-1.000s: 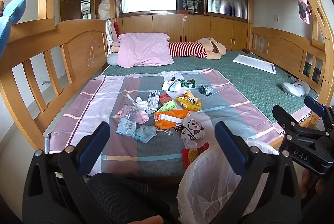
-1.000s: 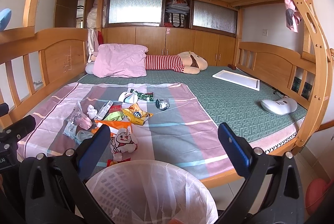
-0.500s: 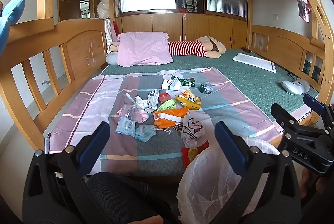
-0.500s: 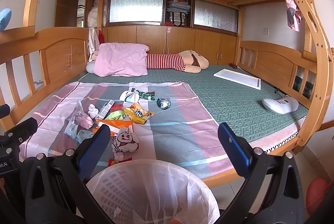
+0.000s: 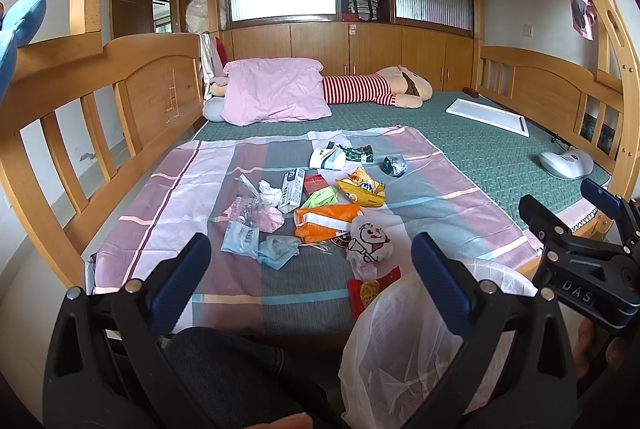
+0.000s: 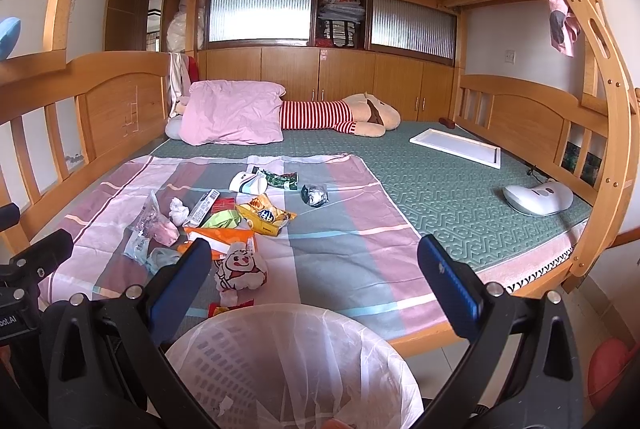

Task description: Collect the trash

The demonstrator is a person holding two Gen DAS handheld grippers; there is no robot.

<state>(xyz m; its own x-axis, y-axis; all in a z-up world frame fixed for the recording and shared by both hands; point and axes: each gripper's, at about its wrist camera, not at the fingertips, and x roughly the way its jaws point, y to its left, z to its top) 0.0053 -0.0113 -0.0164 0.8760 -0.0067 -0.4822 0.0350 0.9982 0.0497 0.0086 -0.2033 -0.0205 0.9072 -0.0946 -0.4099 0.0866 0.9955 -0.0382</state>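
1. Left gripper (image 5: 310,275): jaws wide, empty, near the bed's edge.
2. Trash pile (image 5: 320,205): on the striped sheet (image 5: 180,197), mid-left.
3. Right gripper (image 6: 312,279): jaws wide, empty, above the lined bin (image 6: 294,361).

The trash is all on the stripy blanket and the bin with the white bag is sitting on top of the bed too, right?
Not quite. The trash is on the stripy blanket, but the bin stands on the floor beside the bed, below its wooden edge. The right wrist view shows it.
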